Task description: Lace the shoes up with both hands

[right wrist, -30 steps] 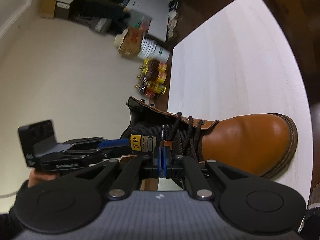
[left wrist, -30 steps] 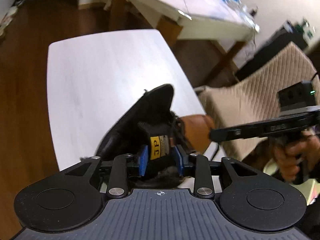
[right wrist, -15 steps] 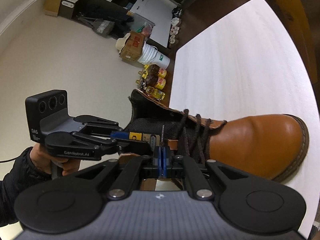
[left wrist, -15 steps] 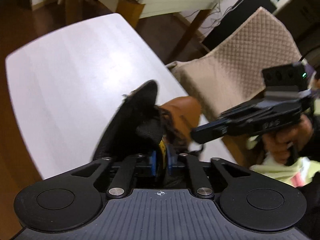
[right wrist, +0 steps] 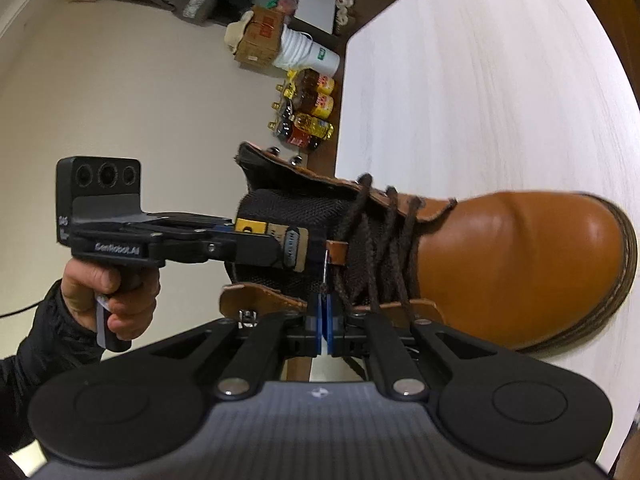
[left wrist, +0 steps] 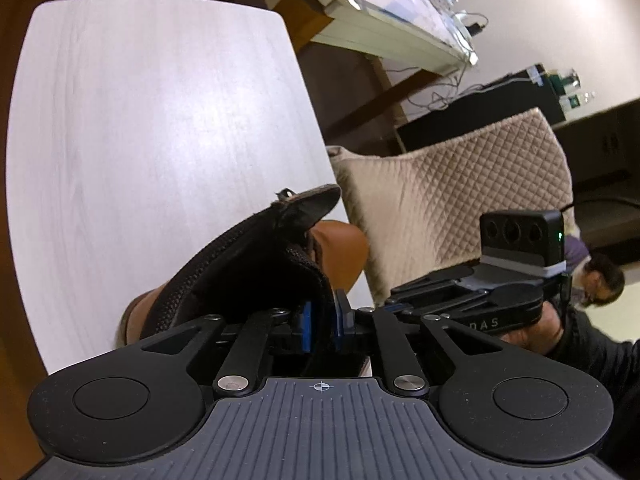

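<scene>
A tan leather boot [right wrist: 516, 264] with dark brown laces [right wrist: 372, 236] stands on the white table [right wrist: 500, 92]. My left gripper [left wrist: 321, 326] is shut on the boot's black mesh tongue [left wrist: 256, 272]; in the right wrist view it [right wrist: 256, 246] grips the tongue [right wrist: 288, 208] at its yellow label. My right gripper [right wrist: 323, 320] is shut on a thin lace end [right wrist: 326, 276] that runs up to the tongue's leather loop. The right gripper also shows in the left wrist view [left wrist: 480, 308], beside the boot.
The table [left wrist: 140, 120] stretches away behind the boot. A quilted beige chair [left wrist: 460, 200] stands at its right edge, with a desk [left wrist: 380, 20] behind. In the right wrist view, bottles [right wrist: 308, 112] and boxes [right wrist: 260, 36] sit on the floor beyond the table's edge.
My left gripper closed on the boot's tongue and stays clamped on it. The right gripper stays shut on the lace end. The boot shifted little.
</scene>
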### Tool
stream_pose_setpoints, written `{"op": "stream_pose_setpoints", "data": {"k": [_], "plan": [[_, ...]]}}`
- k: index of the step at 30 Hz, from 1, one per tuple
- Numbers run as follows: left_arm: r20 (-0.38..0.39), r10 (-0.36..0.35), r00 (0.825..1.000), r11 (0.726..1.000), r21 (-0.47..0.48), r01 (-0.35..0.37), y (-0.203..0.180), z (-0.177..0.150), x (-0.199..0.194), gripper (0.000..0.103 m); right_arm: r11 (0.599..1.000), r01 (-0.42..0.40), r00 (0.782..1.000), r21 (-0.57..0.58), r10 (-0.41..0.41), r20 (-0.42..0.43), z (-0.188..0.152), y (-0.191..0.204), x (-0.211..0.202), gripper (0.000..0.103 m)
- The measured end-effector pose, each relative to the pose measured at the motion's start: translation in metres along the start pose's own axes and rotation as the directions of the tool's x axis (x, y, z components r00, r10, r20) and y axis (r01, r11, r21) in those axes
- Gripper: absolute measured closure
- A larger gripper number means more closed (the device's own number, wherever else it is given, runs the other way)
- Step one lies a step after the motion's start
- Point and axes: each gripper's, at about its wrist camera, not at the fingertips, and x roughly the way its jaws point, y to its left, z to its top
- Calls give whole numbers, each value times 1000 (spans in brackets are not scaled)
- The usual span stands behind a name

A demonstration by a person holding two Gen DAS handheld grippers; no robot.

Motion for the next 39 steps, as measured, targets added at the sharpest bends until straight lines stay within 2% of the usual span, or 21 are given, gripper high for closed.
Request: {"op": "stream_pose_setpoints", "data": {"k": [7,14,22,28,39], "plan": [[0,-29,1000,998,-50,29,6,4,6,91,1000,-2,999,11,3,-36,-2,-3,6,100],[5,-34,999,997,-73,35,12,1,5,92,1000,4,1000,8,-4,-8,-4,-1,-1,100],[12,-64,998,994,-92,64,10,6,9,92,999,37,995,-23,-39,-90,7,5,-4,100],[17,-68,998,994,-90,70,9,4,10,92,998,58,992,-25,-60,-111,11,4,1,100],[27,-74,997,992,-101,76,10,2,10,92,998,66,997,-13,-66,-33,15,10,6,100]]}}
